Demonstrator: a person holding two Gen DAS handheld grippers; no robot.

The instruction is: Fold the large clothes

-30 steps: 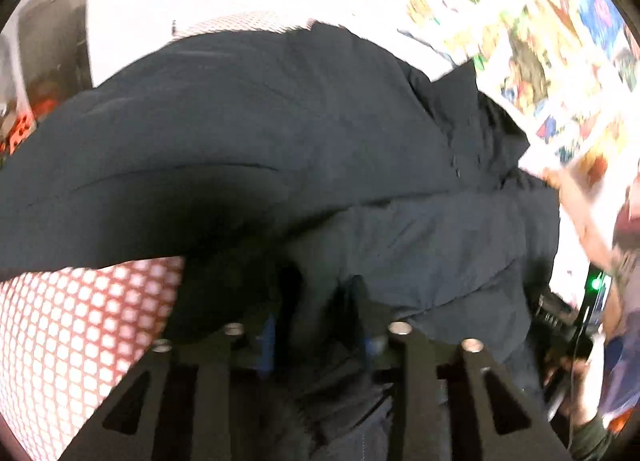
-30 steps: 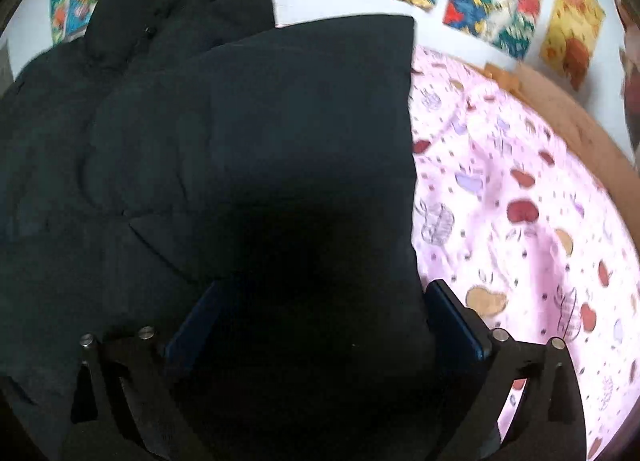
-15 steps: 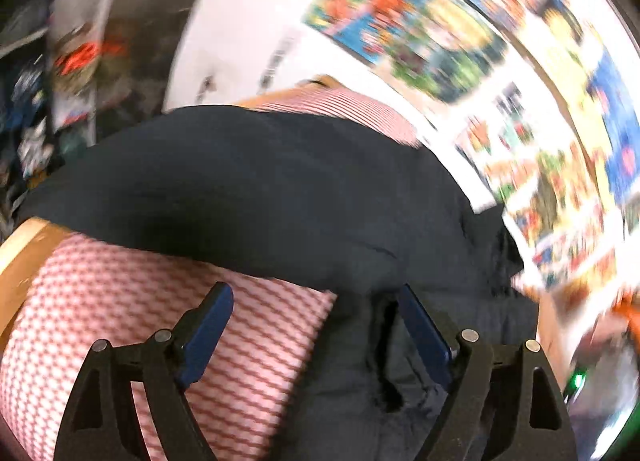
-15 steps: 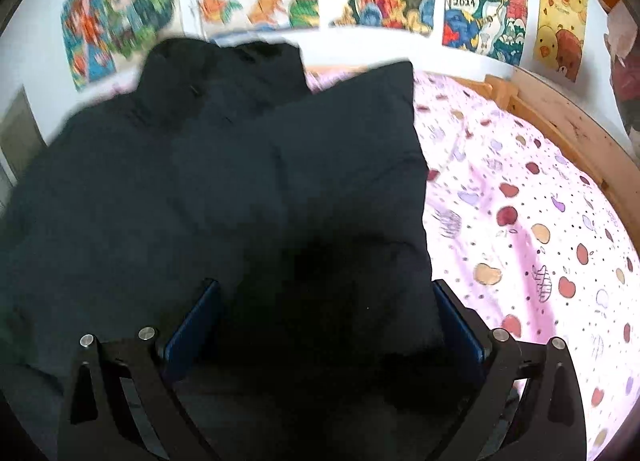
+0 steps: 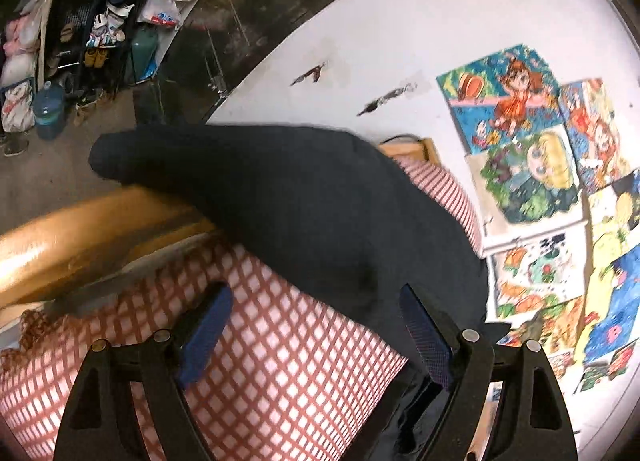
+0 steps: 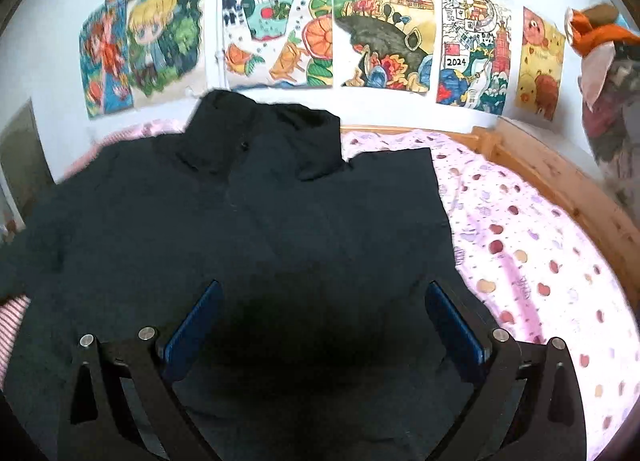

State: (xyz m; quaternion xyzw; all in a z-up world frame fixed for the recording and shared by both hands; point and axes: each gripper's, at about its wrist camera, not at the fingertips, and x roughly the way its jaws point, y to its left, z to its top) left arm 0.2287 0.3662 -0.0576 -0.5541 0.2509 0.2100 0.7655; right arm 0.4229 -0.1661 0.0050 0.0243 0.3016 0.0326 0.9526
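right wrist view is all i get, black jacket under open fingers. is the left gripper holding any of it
Observer: No. The left gripper is open and empty, above a red-checked sheet.
Operator: where's the jacket's left sleeve then
Observer: The sleeve stretches out flat, its cuff end hanging past the wooden bed rail.
Operator: anything past that rail
Observer: Bare floor, a blue water jug and a cluttered rack. On your side, the right gripper is open over the black jacket.
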